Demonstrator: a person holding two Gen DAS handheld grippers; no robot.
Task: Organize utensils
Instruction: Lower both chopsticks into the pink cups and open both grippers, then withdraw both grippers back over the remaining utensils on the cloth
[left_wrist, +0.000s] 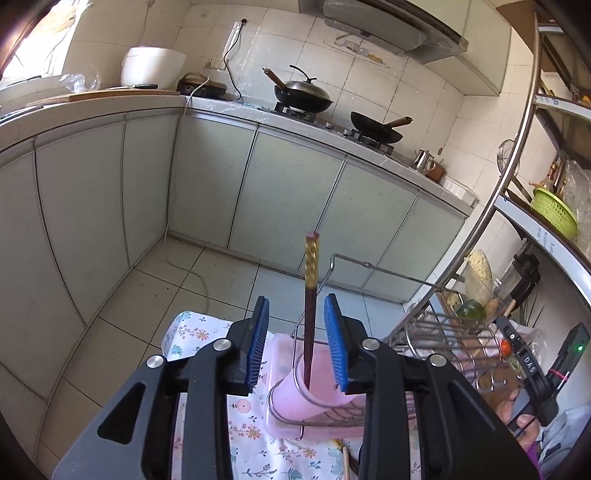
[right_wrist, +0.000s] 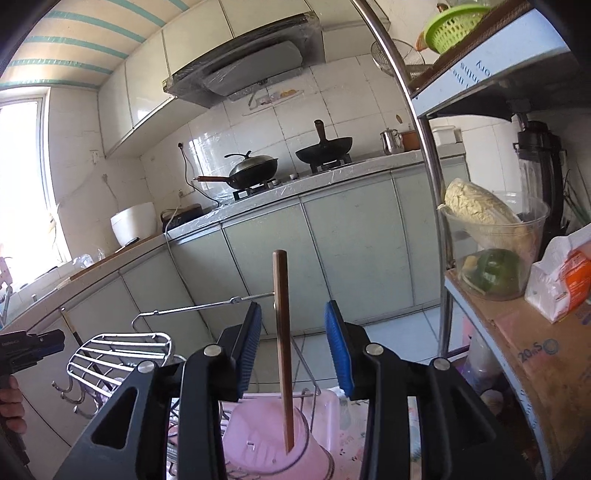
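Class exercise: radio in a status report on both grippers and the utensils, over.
Left gripper open, dark gold-tipped chopstick standing free in pink cup. Right gripper open, brown chopstick likewise in its cup. Wire rack close by; nothing blocking.

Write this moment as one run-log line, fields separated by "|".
left gripper: open, dark chopstick between jaws, untouched | right gripper: open, brown chopstick between jaws, untouched | both chopsticks stand in pink cup

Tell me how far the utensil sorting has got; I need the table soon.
Done: a dark chopstick with a gold end and a plain wooden chopstick each stand in a pink cup. In hand: nothing; the left gripper and right gripper are open around them, pads clear. Left: at least one utensil lies on the floral cloth.
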